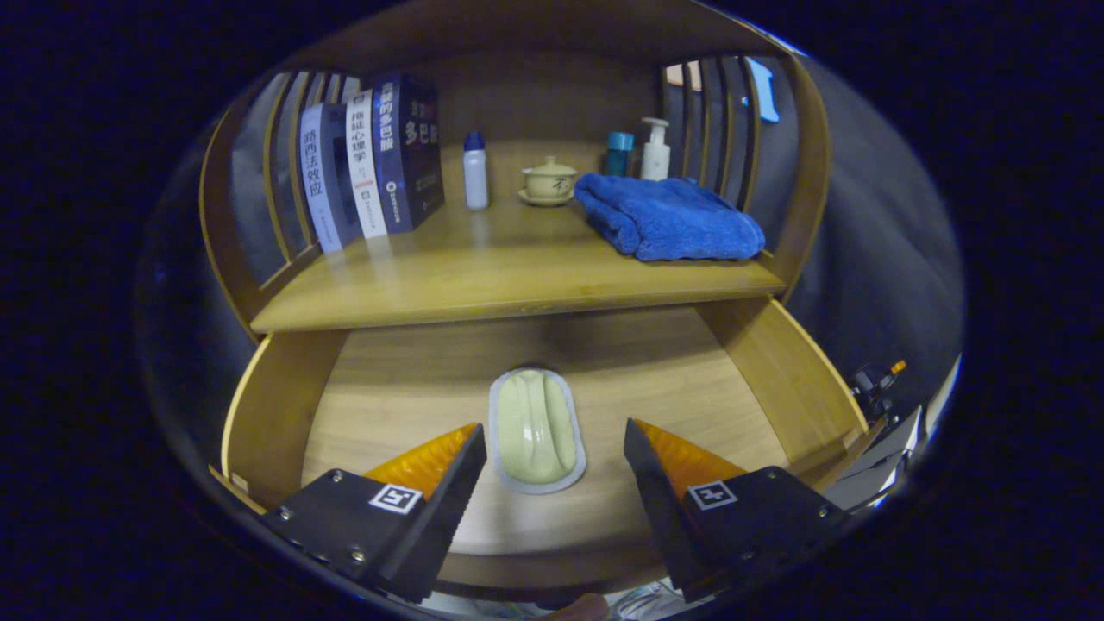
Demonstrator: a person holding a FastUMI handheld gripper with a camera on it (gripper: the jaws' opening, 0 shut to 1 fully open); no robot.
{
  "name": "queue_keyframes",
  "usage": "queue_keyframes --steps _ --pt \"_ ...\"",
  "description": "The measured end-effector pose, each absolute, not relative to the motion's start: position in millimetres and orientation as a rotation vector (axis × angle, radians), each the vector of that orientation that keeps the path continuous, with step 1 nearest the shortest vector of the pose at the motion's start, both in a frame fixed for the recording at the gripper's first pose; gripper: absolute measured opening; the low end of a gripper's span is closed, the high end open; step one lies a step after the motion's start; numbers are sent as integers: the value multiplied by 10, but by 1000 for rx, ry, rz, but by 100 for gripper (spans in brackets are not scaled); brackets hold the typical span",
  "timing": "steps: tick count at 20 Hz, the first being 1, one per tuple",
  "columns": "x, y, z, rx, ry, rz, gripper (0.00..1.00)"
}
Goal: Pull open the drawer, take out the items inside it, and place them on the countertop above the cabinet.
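Down in the pulled-out drawer (285, 405) lies a pale green oblong dish (536, 429), flat on the drawer floor, between and just ahead of my fingers. My hand-held gripper (555, 466) is spread wide, touching nothing. Above, on the worktop (483, 285), sit a folded blue towel (668, 217), a lidded cup (548, 180), bottles and upright books (371, 164).

A: What lies in the open drawer (285, 414)?
B: A small oblong dish (536, 429), between the spread gripper (555, 448) fingers, touching neither.
A: And on the countertop (483, 276)?
B: Books (371, 159) at ten o'clock, towel (668, 216) at two, teacup (548, 181) and bottles (475, 170) at twelve, behind.
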State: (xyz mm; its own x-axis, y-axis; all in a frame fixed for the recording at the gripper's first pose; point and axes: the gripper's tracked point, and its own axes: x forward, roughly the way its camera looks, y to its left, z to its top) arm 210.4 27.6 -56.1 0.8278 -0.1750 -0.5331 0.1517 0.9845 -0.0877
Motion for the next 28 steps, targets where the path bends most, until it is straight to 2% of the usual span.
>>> queue_keyframes --steps 3,8,10,13,16,17,19,28 --pt "2206 348 -730 -75 687 -159 97" --pt "2250 307 -1004 -100 835 -188 82" --pt "2262 346 -976 -111 828 -172 70" --pt "2348 314 -859 -81 740 -199 67" --pt "2354 329 -956 -61 732 -165 24" --pt "2336 342 -969 -42 735 -164 25" --pt "2282 332 -960 -44 722 -149 16" --pt "1850 340 -468 -15 486 -114 16"
